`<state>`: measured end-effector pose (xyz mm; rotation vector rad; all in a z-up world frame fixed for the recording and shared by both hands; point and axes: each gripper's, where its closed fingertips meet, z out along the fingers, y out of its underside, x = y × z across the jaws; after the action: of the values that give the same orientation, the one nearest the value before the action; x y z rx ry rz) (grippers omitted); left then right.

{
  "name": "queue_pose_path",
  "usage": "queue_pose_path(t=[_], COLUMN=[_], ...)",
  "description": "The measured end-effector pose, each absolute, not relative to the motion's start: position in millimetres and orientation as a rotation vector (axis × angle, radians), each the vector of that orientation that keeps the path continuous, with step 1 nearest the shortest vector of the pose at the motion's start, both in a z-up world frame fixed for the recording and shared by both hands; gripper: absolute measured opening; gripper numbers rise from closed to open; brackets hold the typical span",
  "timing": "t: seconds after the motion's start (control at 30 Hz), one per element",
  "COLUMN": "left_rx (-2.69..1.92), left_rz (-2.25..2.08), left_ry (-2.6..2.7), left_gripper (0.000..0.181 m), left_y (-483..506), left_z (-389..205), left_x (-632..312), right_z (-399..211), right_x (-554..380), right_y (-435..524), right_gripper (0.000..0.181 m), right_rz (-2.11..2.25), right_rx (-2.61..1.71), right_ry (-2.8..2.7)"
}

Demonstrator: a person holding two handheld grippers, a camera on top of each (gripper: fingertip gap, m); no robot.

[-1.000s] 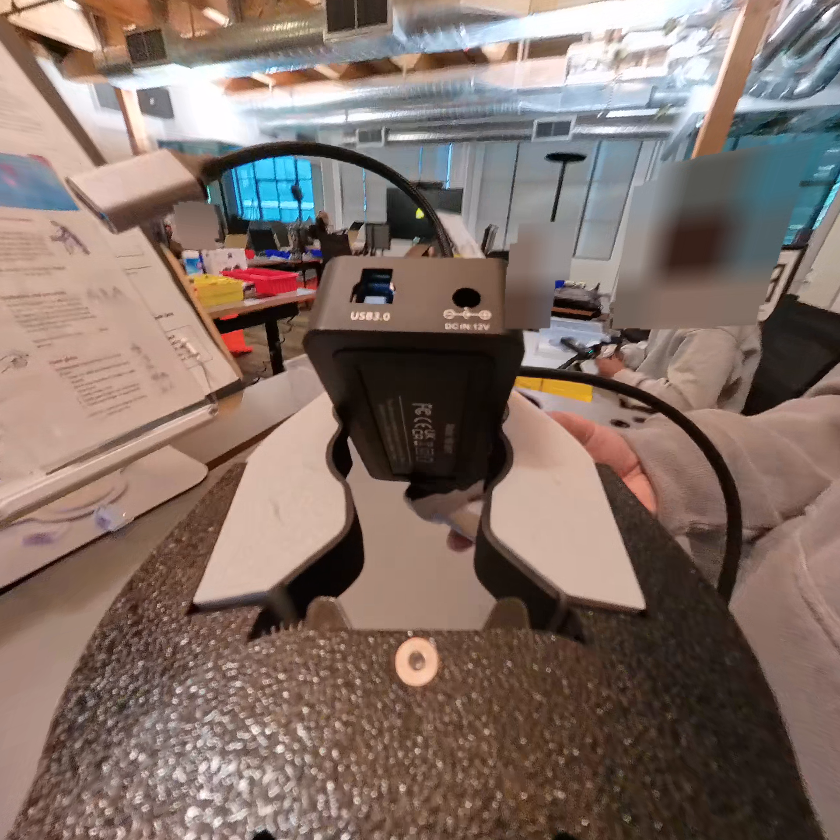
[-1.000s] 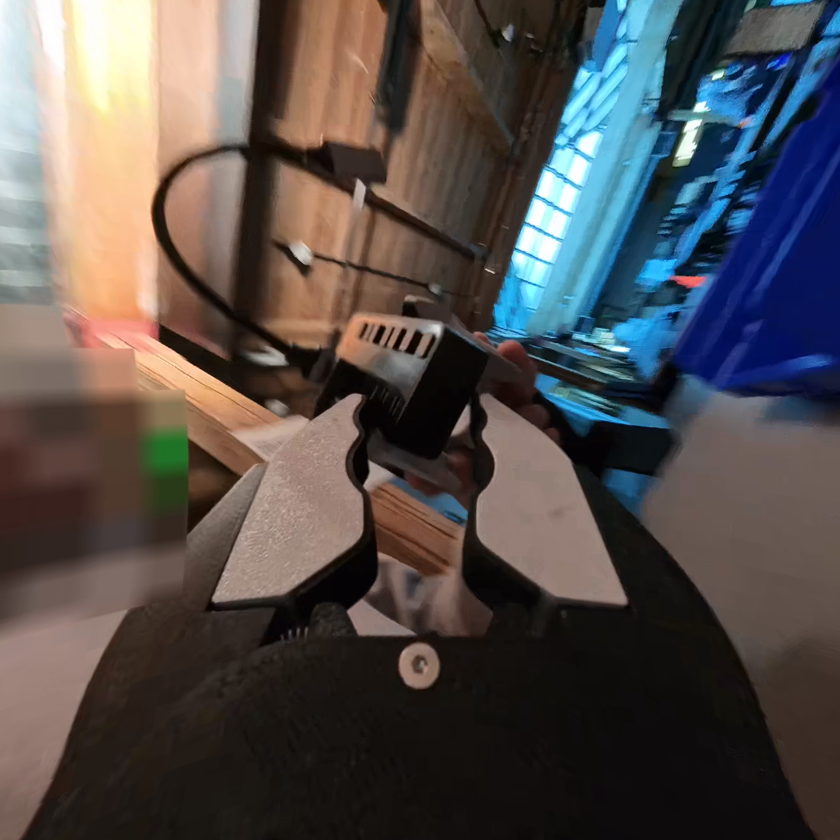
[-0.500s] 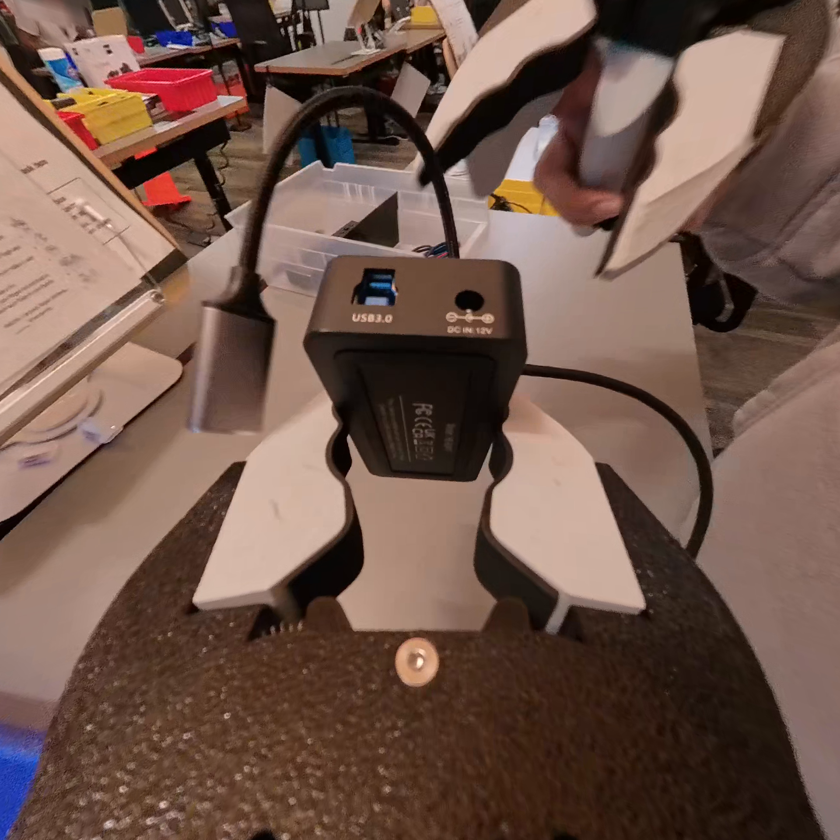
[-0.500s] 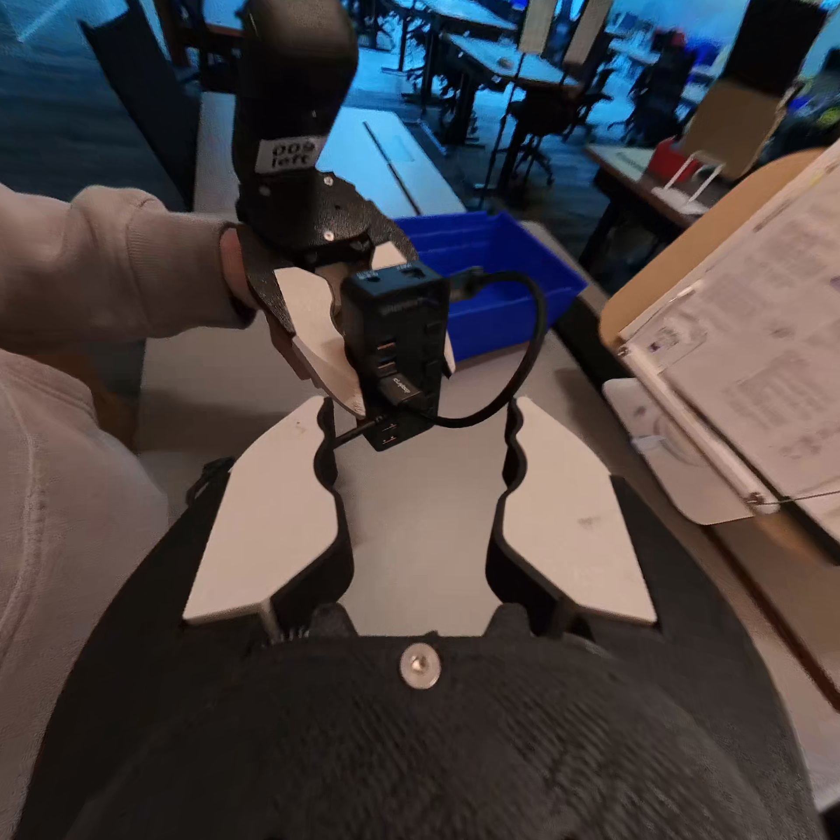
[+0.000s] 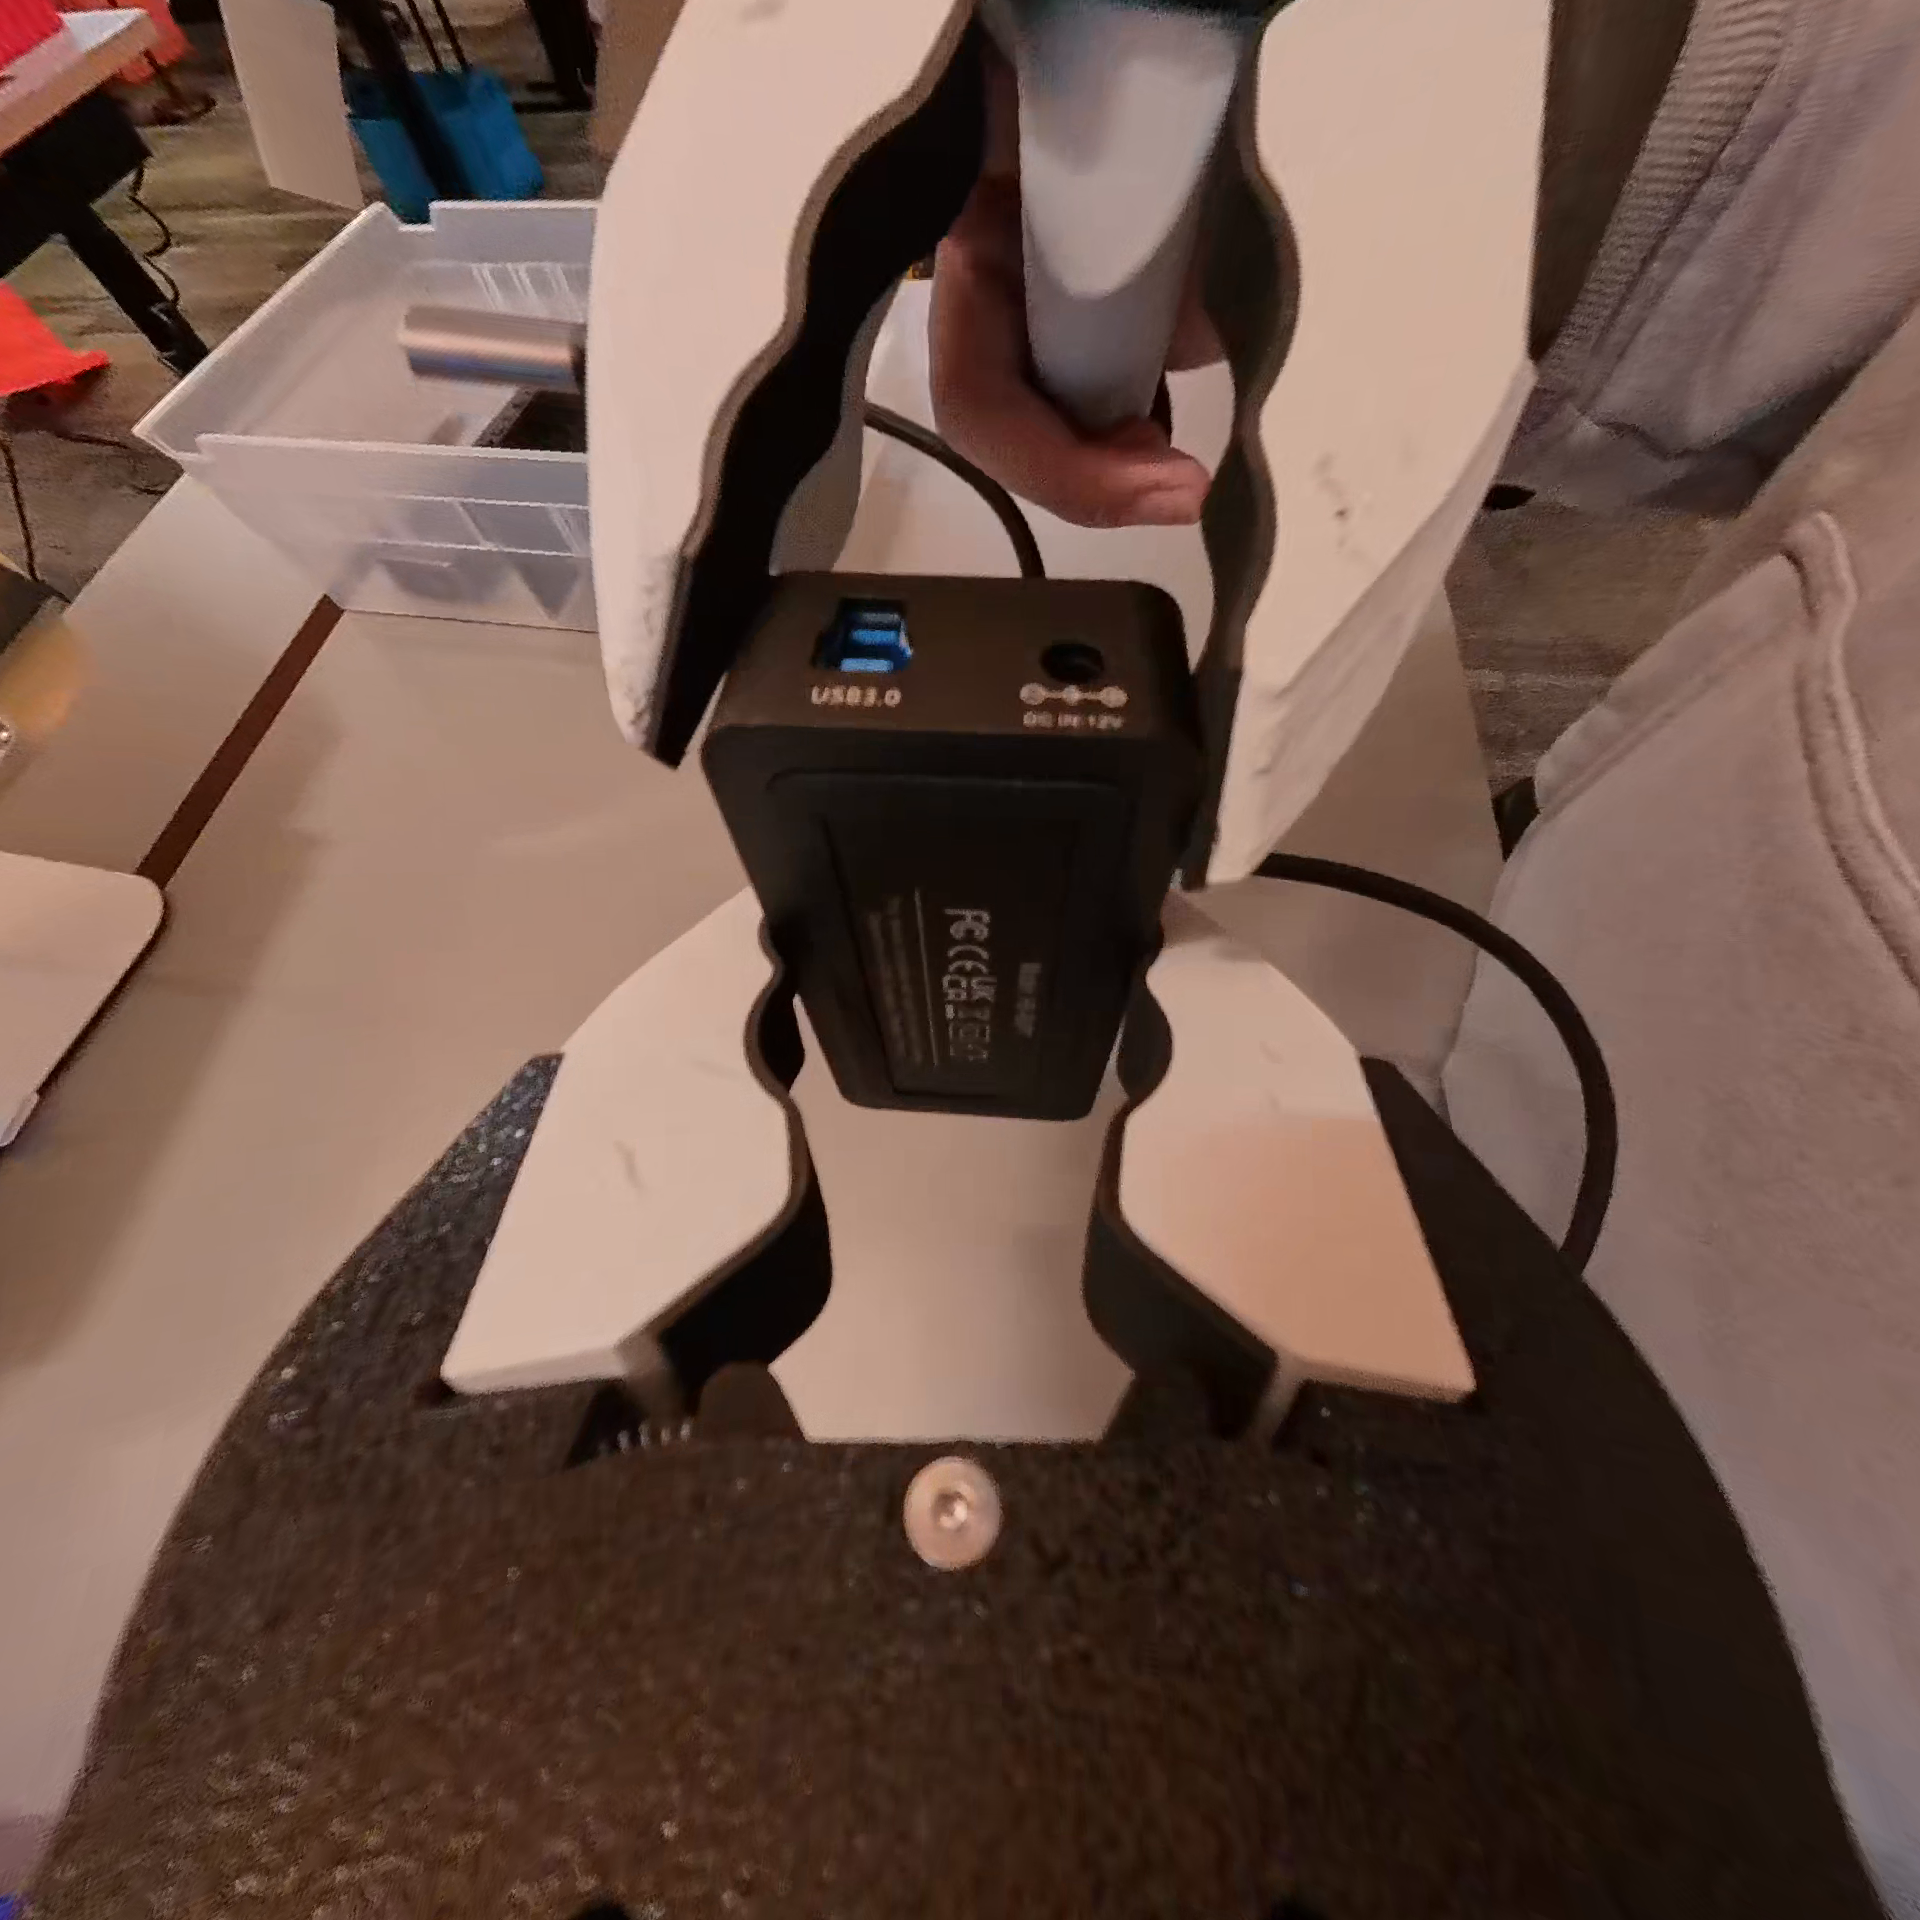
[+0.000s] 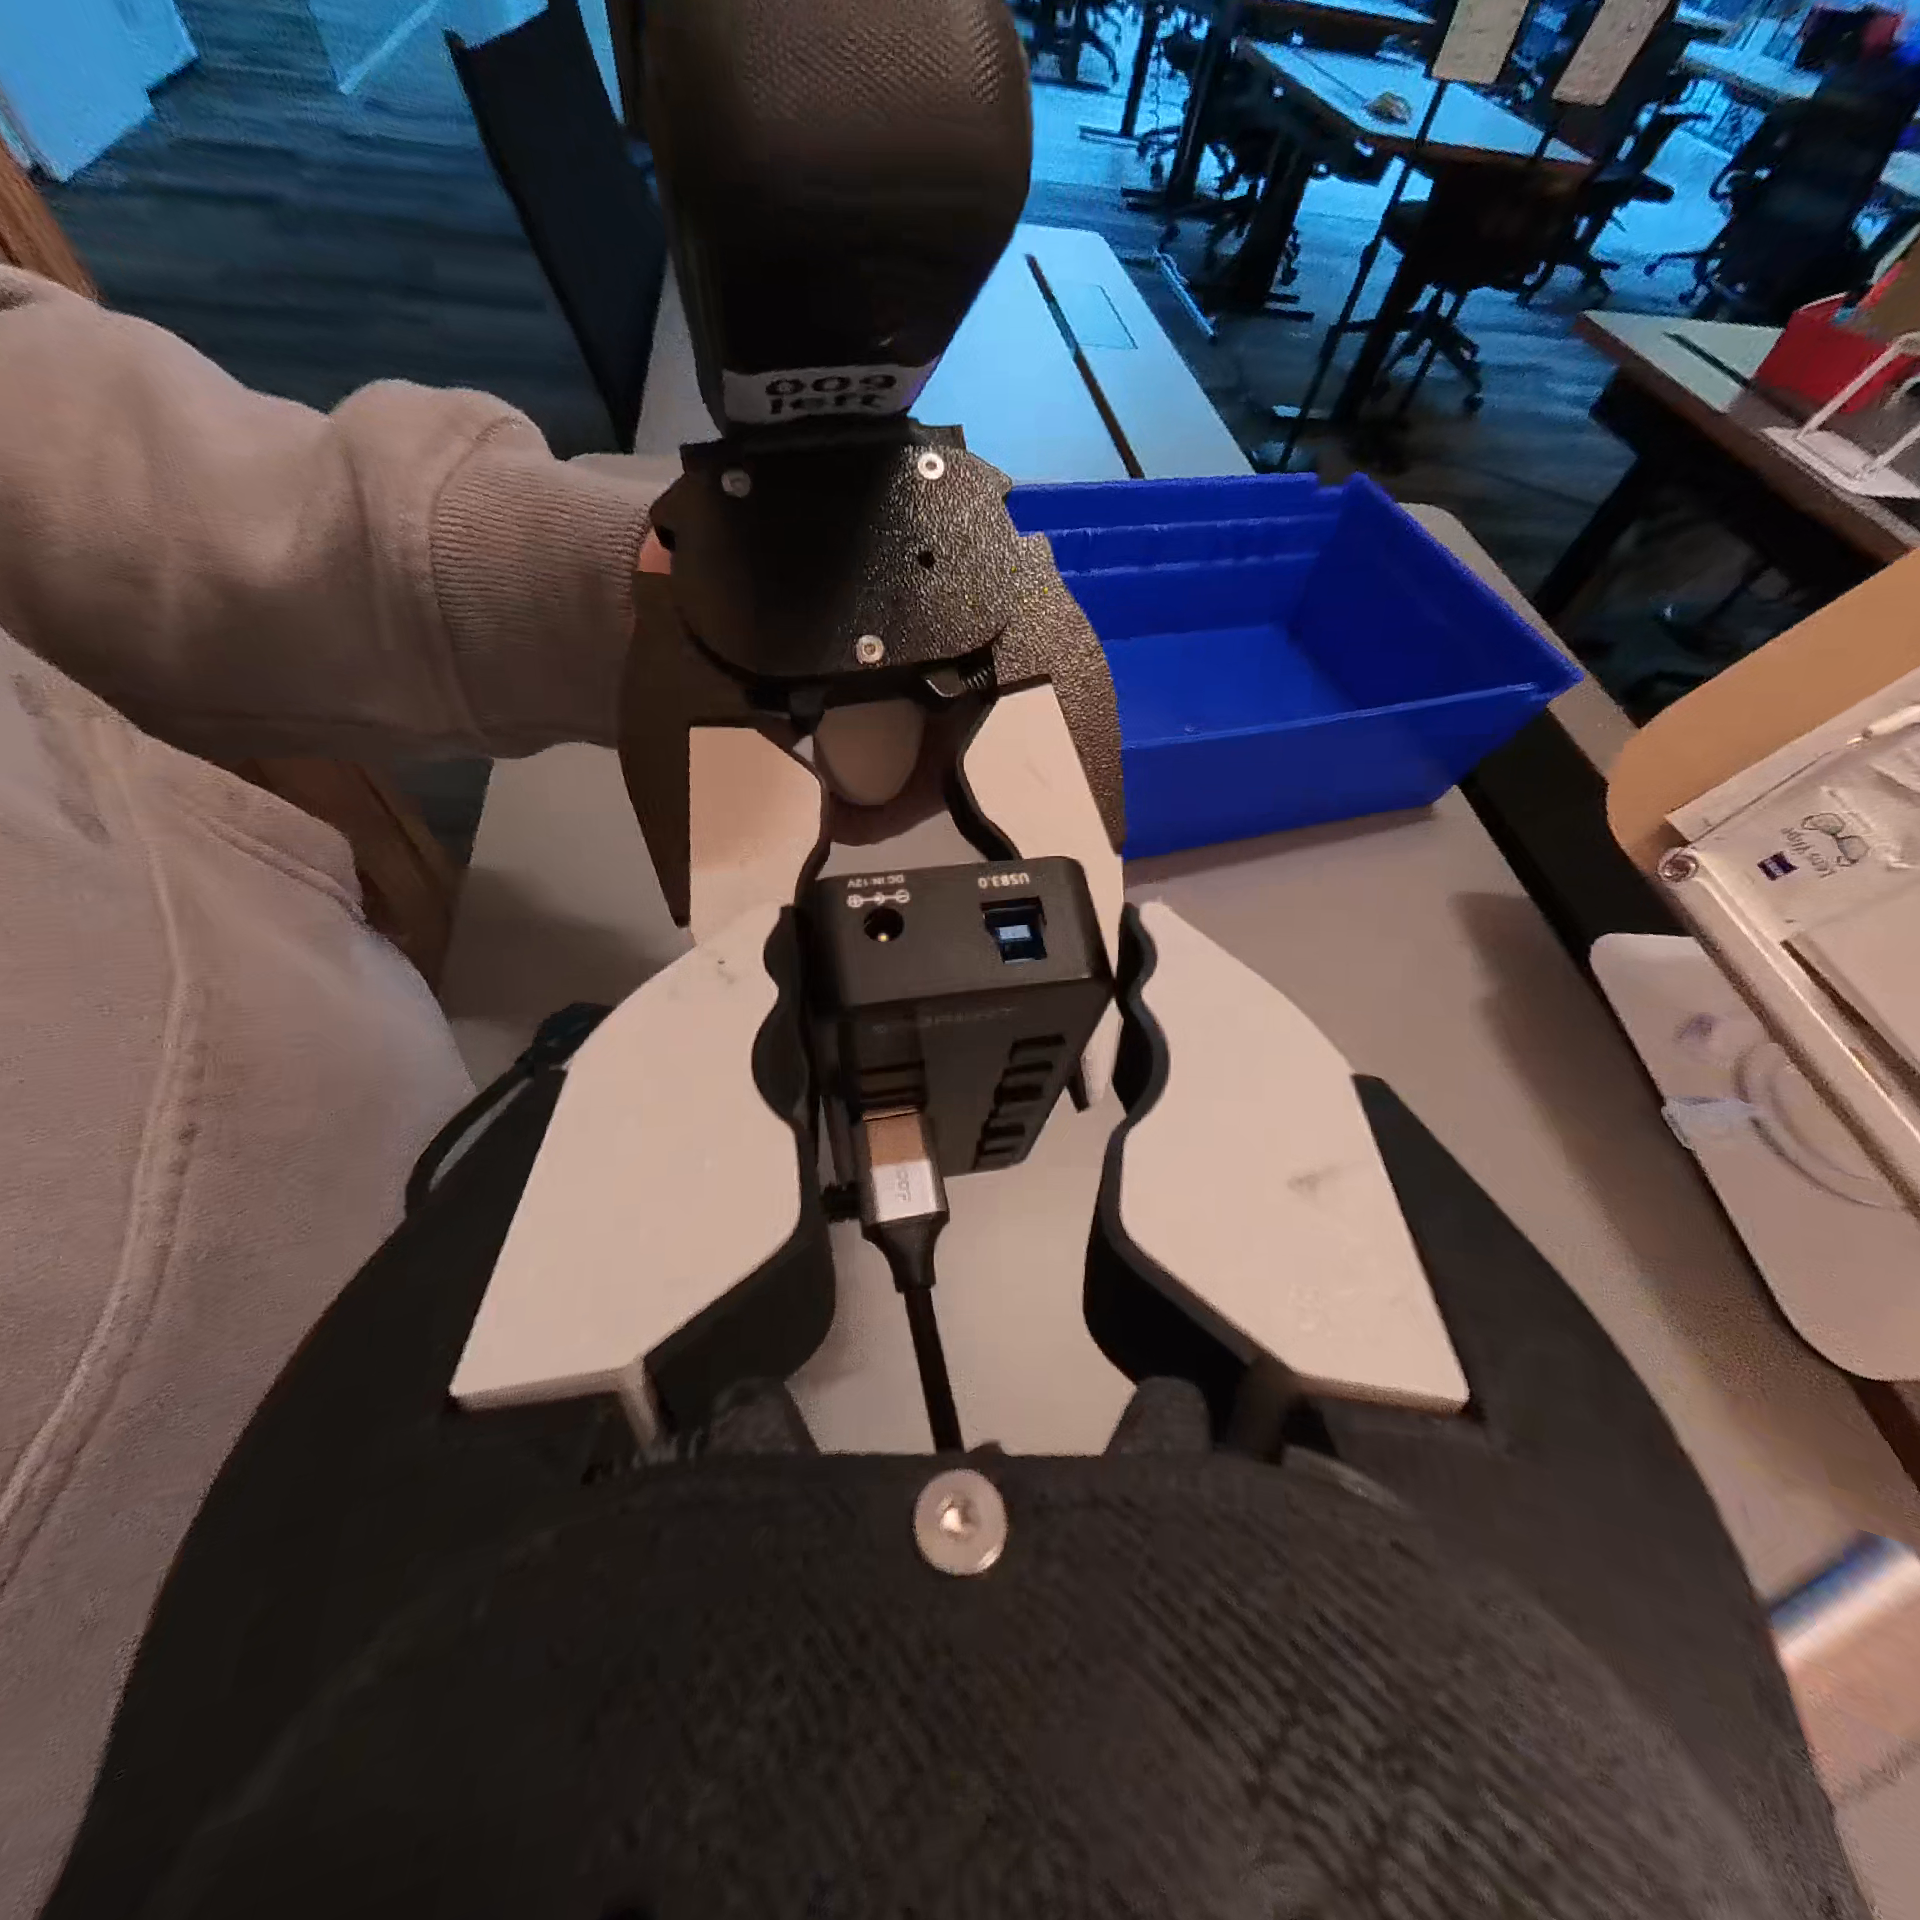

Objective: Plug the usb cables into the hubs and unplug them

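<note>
Left wrist view, left tool (image 5: 961, 997) clenched on black rectangular plastic USB hub (image 5: 961, 852) above pale surface (image 5: 416, 831), right tool (image 6: 951, 1039) spread wide flanking hub, silver-plugged black cable (image 6: 902, 1184) seated in hub's side, blue plastic bin (image 6: 1299, 665) behind hub.

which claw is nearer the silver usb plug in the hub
Right. The right claw is open around the hub, its fingers flanking the silver plug. The left claw grips the hub's far end, beyond the plug.
</note>
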<state>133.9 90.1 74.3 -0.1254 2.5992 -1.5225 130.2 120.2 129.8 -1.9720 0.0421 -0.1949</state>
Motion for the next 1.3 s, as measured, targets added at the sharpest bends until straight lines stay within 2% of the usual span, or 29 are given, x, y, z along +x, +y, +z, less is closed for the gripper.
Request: queue_pose_path(t=[0.03,0.37,0.7,0.83,0.97,1.1,1.27,1.3], left_rx=[-0.130,-0.228,-0.216,-0.335,-0.297,-0.213,-0.143,-0.137], left_rz=[-1.557,-1.876,-1.878,-1.993,-1.990,-2.000,-2.017,-2.015], left_ry=[2.585,2.423,2.426,2.307,2.282,2.292,2.311,2.314], left_gripper=[0.059,0.059,0.058,0.058,0.059,0.059,0.059,0.059], left_y=[90,83,82,97,104,101,94,94], left_z=[76,102,91,95,99,101,101,100], left_x=[134,131,133,144,146,143,137,137], right_z=[130,158,143,158,140,131,109,107], right_x=[130,134,132,127,135,129,128,125], right_y=[119,113,114,90,81,97,104,104], right_gripper=[0.058,0.058,0.057,0.047,0.046,0.033,0.031,0.023], right_rz=[-0.183,-0.098,-0.122,-0.096,-0.136,-0.107,-0.092,-0.070], right_rx=[-1.961,-1.749,-1.920,-1.922,-1.960,-1.939,-2.030,-2.034], right_ry=[0.044,0.135,0.085,0.121,0.210,0.185,0.151,0.128])
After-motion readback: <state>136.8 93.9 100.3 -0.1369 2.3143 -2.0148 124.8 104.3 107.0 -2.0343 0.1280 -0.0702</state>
